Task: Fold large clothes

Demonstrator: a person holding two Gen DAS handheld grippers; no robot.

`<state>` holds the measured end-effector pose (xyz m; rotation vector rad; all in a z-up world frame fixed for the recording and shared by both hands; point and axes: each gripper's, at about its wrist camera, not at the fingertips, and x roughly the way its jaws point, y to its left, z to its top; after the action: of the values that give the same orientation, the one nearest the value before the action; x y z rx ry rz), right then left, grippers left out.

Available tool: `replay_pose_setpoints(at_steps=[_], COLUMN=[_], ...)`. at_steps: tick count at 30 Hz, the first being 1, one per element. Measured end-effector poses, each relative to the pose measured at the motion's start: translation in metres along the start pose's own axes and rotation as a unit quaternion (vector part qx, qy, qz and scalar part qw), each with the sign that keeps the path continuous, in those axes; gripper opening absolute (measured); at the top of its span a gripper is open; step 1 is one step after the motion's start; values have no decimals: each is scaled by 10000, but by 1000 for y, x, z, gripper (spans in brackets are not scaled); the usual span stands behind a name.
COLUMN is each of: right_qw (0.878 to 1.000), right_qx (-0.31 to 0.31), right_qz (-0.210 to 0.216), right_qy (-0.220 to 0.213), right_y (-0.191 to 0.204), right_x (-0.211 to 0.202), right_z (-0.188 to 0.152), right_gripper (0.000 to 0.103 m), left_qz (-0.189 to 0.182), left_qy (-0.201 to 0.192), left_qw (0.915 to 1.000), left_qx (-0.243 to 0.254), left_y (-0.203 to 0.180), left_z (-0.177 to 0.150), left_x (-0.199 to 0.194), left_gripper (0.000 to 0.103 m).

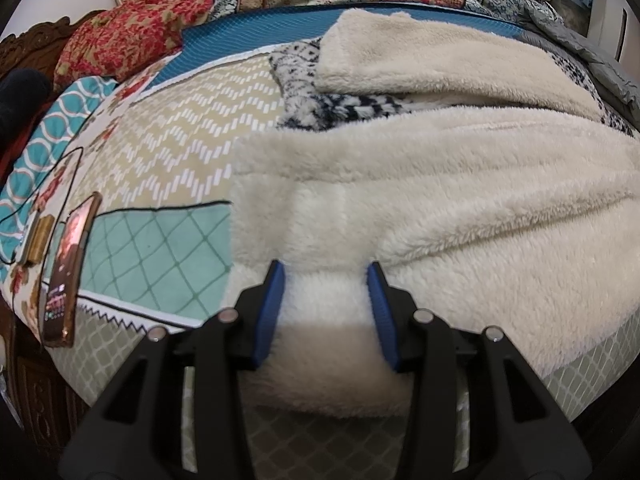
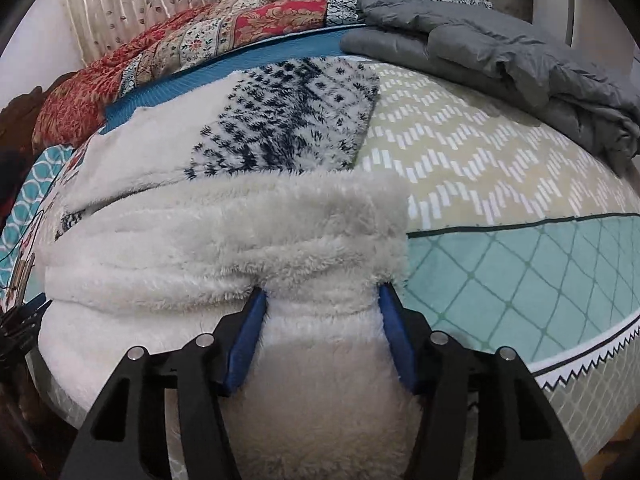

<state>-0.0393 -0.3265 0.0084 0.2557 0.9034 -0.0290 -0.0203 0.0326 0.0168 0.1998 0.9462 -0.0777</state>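
Note:
A large cream fleece garment (image 1: pixel 440 184) with a navy-and-white patterned outer side (image 1: pixel 320 92) lies partly folded on the bed. My left gripper (image 1: pixel 326 270) is open, its blue pads straddling the garment's near left edge, with fleece between them. In the right wrist view the same cream fleece garment (image 2: pixel 224 232) shows its patterned side (image 2: pixel 288 124) further back. My right gripper (image 2: pixel 322 290) is open, its blue pads pressed into the fleece at the garment's near right corner.
A patterned bedspread (image 2: pixel 500 184) covers the bed. A folded grey puffer jacket (image 2: pixel 500 56) lies at the far right. A red floral quilt (image 1: pixel 160 16) is piled at the back. A phone (image 1: pixel 68 268) and a small brown box (image 1: pixel 40 240) lie at the left edge.

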Motion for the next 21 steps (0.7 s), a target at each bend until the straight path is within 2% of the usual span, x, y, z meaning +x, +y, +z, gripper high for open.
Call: replay_pose_setpoints(at_steps=[6, 7, 10, 14, 18, 21], right_qw=[9996, 9994, 9970, 9941, 9943, 9944], right_qx=[130, 125, 214, 376, 218, -107], right_qz=[232, 252, 397, 644, 833, 977], right_qy=[-23, -181, -623, -792, -623, -382], right_y=[-8, -11, -17, -16, 12, 55], right_x=[-25, -38, -68, -70, -37, -4], right_z=[4, 8, 27, 72, 125, 162], right_gripper=[64, 64, 64, 64, 64, 64], left_qz=[-133, -25, -93, -353, -371, -402], left_qy=[50, -79, -475, -695, -514, 85], left_qw=[9997, 9996, 9979, 9965, 9980, 9991], left_qx=[-173, -268, -436, -316, 36, -133], left_y=[16, 22, 30, 14, -13, -13], left_z=[10, 13, 24, 40, 45, 39], left_x=[-16, -25, -46, -48, -20, 16], left_gripper=[42, 42, 42, 42, 42, 44])
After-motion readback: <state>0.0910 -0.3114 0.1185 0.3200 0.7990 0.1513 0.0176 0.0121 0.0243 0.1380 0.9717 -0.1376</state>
